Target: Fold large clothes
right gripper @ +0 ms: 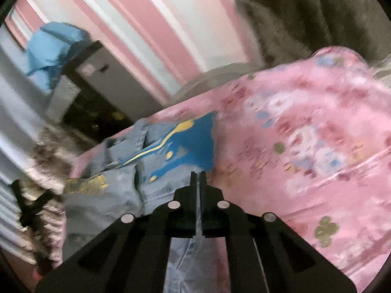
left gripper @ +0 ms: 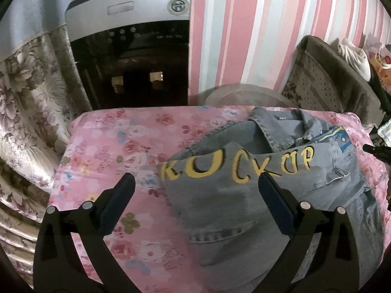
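We have the denim jacket (left gripper: 256, 195) lying partly folded on the pink floral bedcover (left gripper: 110, 146), toward its right side, and our biggest risk is that the fold slumps, since the stiff, bulky layers sit loosely stacked and any drag could pull them askew. Our right gripper (right gripper: 198, 178) has its jaws pressed together over the jacket's edge; we cannot tell whether it pinches cloth, so a lift may come up empty. Our left gripper (left gripper: 195, 188) hangs wide apart above the lettered panel, holding nothing.
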Demonstrator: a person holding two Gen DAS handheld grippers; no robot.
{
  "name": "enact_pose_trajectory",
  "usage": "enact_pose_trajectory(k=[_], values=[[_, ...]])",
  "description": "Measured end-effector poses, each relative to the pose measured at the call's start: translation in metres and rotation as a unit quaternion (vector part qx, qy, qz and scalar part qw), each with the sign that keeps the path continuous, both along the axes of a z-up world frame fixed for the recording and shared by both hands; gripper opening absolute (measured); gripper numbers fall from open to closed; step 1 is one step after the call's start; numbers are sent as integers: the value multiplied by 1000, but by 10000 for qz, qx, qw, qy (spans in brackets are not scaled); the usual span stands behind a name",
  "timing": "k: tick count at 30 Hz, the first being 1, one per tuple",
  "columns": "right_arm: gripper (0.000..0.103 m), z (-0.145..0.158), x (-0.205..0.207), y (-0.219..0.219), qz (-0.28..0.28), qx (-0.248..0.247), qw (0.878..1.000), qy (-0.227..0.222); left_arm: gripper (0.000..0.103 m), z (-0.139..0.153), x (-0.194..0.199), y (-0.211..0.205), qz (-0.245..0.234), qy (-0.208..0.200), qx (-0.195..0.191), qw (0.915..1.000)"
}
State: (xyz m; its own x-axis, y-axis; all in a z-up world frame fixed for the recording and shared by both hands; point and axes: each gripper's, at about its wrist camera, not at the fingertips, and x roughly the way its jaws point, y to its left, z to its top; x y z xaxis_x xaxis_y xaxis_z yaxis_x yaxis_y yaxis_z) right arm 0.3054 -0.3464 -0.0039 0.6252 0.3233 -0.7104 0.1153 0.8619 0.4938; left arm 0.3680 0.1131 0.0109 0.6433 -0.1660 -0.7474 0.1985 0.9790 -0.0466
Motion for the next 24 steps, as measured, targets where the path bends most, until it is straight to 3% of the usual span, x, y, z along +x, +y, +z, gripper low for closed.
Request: enact_pose_trajectory(k=[4, 6, 7, 12, 16, 18, 19, 24], values=[[6, -2, 7, 27, 547, -128, 9984, -110, 100, -9, 3, -17, -64, 49, 268, 9996], [24, 1, 16, 52, 849, -155, 9961, -192, 100, -11, 3, -20, -42, 29, 405, 9992], [42, 2, 17, 59, 939, -165, 9952, -222, 100, -11, 4, -21, -23, 25, 433, 9991], [44, 3, 31, 109, 1460, -510, 9878, -205, 100, -13, 5, -14, 87, 79, 434, 9990], [44, -15, 40, 124, 1491, -966, 9841, 25, 100, -16, 4, -6, 170, 109, 434, 9989], [34, -21, 40, 129, 1563, -974, 9829, 27, 100, -16, 3, -3, 206, 110, 437, 9988], [5, -20, 38, 129, 1611, -1014, 9817, -23, 100, -16, 3, -1, 227, 107, 444, 9987], [3, 22, 15, 131, 1509, -1478, 9742, -799, 100, -7, 2, 9, 368, 17, 330, 9988]])
